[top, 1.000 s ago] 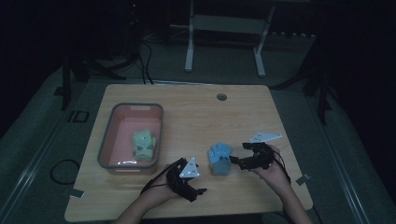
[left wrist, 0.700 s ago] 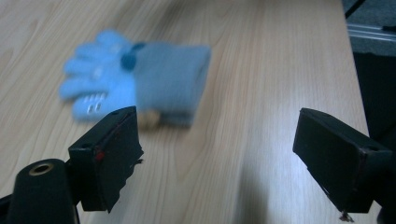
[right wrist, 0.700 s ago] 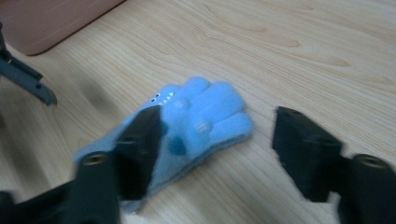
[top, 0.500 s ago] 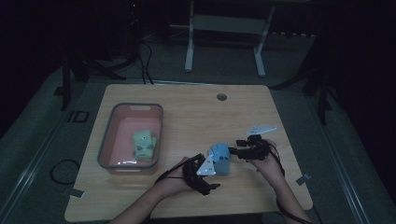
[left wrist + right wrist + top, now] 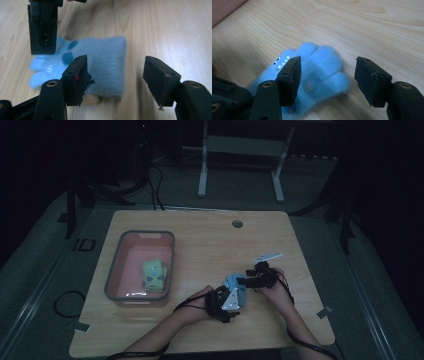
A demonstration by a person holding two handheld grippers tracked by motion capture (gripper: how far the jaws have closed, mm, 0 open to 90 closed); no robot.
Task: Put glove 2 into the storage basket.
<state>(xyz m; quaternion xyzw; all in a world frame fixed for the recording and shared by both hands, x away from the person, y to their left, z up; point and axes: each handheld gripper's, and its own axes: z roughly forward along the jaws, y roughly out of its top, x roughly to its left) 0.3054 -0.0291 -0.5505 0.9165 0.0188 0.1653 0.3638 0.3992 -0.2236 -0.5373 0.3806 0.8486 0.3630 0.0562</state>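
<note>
A fuzzy blue glove with a small face lies flat on the wooden table, near its front. My left gripper comes at its cuff end from the near left. In the left gripper view the cuff lies partly between the jaws of this gripper, which have just been closing. One jaw overlaps the fabric; the other stands clear of it. My right gripper reaches the finger end from the right. Its jaws have just been opening a little and straddle the glove's fingers without pressing them, as the right gripper view shows.
A pink tub stands at the table's left with a green glove inside. A round cable hole is at the table's back edge. A white metal stand sits on the floor beyond. Both cables trail toward the front edge.
Both hands have closed in on the blue glove, the left moving right and the right moving left. The left jaws have narrowed around the cuff.
</note>
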